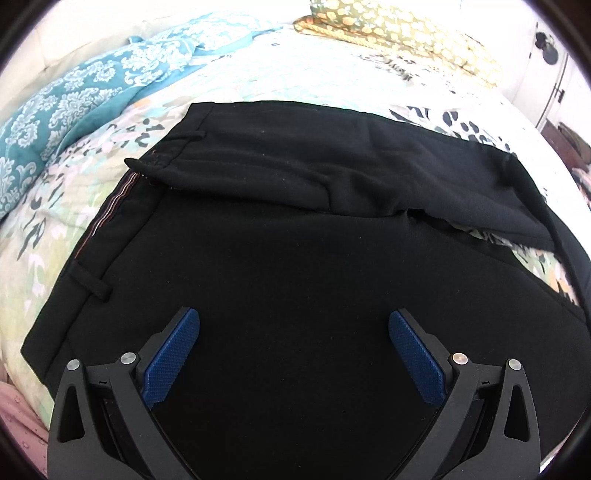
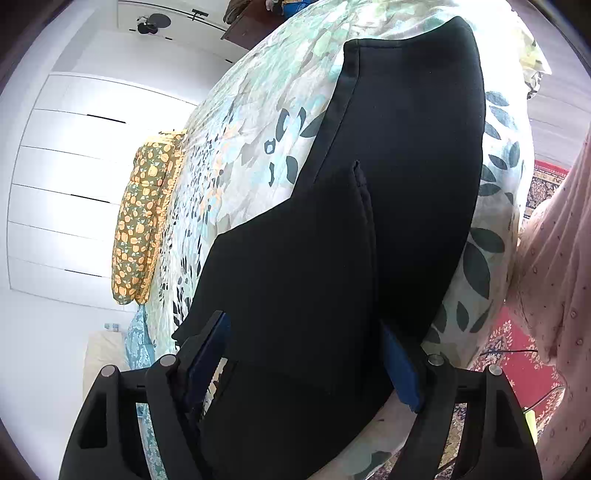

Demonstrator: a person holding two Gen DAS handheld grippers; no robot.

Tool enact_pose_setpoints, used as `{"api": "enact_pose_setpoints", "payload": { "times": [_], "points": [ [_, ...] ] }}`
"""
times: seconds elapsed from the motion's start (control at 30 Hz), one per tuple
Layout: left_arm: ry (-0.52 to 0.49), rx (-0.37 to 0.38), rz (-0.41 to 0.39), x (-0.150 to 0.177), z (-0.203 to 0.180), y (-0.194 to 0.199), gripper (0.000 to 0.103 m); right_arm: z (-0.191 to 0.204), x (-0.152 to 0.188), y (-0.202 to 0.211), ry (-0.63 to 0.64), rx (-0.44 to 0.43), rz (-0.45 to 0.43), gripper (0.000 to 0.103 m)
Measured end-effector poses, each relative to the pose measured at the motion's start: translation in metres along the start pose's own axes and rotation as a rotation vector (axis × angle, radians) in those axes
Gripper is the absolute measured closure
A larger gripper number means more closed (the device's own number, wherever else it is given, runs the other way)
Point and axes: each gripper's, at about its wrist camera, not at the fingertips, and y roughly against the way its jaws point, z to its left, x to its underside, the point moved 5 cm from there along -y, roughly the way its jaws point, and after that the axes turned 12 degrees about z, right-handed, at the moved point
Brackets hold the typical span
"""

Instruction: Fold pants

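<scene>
The pants point(image 1: 280, 258) lay half folded on the bed point(image 1: 74, 229); both grippers, left point(image 1: 294, 330) and right point(image 2: 304, 350), hovered wide, holding nothing; next they needed to grasp an edge.

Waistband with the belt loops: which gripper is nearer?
Left. The left gripper hovers open over the pants beside the waistband. The right gripper is open over the legs; no waistband shows in its view.

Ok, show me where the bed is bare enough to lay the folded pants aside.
Free: floral bedspread between the black pants and the yellow fruit-print pillow, and the strip left of the waistband, bordered by the teal damask pillow. Crowded: the near side, where pants lie under the open left tool.
</scene>
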Motion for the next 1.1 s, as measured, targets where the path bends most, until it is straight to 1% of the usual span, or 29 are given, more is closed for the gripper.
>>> {"api": "enact_pose_setpoints", "payload": {
  "times": [0.03,0.07,0.1,0.13,0.17,0.2,0.23,0.27,0.33,0.43,0.53,0.57,0.63,0.7,0.73,0.8,0.83,0.87,0.93,1.0,1.07,1.1],
  "points": [
    [-0.003,-0.004,0.000,0.001,-0.001,0.000,0.001,0.000,-0.001,-0.002,0.008,0.002,0.013,0.034],
    [-0.007,-0.008,-0.001,0.001,-0.001,0.000,0.001,0.000,-0.001,-0.003,0.016,0.006,0.026,0.037],
    [-0.010,-0.012,-0.002,0.002,-0.002,-0.001,0.001,-0.001,-0.002,-0.003,0.021,0.013,0.036,0.043],
    [-0.012,-0.015,-0.003,0.002,-0.002,-0.001,0.001,-0.003,-0.003,-0.005,0.027,0.026,0.048,0.054],
    [-0.014,-0.017,-0.004,0.002,-0.003,-0.001,0.001,-0.003,-0.004,-0.006,0.033,0.042,0.060,0.061],
    [-0.016,-0.019,-0.004,0.003,-0.003,-0.001,0.001,-0.005,-0.005,-0.007,0.040,0.059,0.074,0.084],
    [-0.017,-0.021,-0.004,0.003,-0.003,-0.002,0.001,-0.005,-0.006,-0.007,0.052,0.067,0.082,0.094],
    [-0.019,-0.023,-0.005,0.003,-0.003,-0.002,0.001,-0.001,-0.007,-0.006,0.077,0.067,0.087,0.095],
    [-0.021,-0.022,-0.003,0.004,-0.003,-0.001,0.001,0.018,-0.006,-0.002,0.160,0.038,0.100,0.096],
    [-0.025,-0.008,0.041,0.003,-0.005,0.002,0.001,0.069,0.003,0.024,0.378,-0.017,0.102,0.096],
    [-0.057,0.088,0.112,0.001,-0.023,0.008,0.001,0.118,0.023,0.061,0.597,-0.073,0.095,0.096],
    [-0.072,0.121,0.132,0.001,-0.032,0.009,0.001,0.130,0.028,0.072,0.645,-0.092,0.091,0.096],
    [-0.106,0.217,0.176,-0.004,-0.057,0.015,0.001,0.145,0.038,0.094,0.713,-0.128,0.085,0.096],
    [-0.106,0.317,0.198,-0.016,-0.078,0.023,0.001,0.152,0.043,0.111,0.749,-0.162,0.085,0.096],
    [-0.092,0.369,0.200,-0.027,-0.088,0.028,0.001,0.155,0.045,0.117,0.761,-0.173,0.083,0.096],
    [-0.045,0.468,0.205,-0.053,-0.104,0.033,0.001,0.154,0.048,0.131,0.772,-0.195,0.082,0.096],
    [-0.012,0.526,0.222,-0.068,-0.111,0.032,0.001,0.153,0.048,0.136,0.770,-0.207,0.083,0.096],
    [0.026,0.556,0.237,-0.081,-0.117,0.028,0.001,0.153,0.049,0.141,0.767,-0.219,0.083,0.096],
    [0.109,0.561,0.255,-0.102,-0.122,0.016,0.001,0.149,0.048,0.148,0.760,-0.238,0.083,0.096],
    [0.161,0.565,0.276,-0.116,-0.128,0.003,0.001,0.145,0.045,0.152,0.749,-0.251,0.084,0.096],
    [0.185,0.553,0.296,-0.124,-0.131,-0.007,0.001,0.139,0.044,0.155,0.732,-0.267,0.093,0.096],
    [0.197,0.531,0.303,-0.127,-0.132,-0.012,0.001,0.135,0.043,0.156,0.722,-0.277,0.099,0.096]
  ]
}}
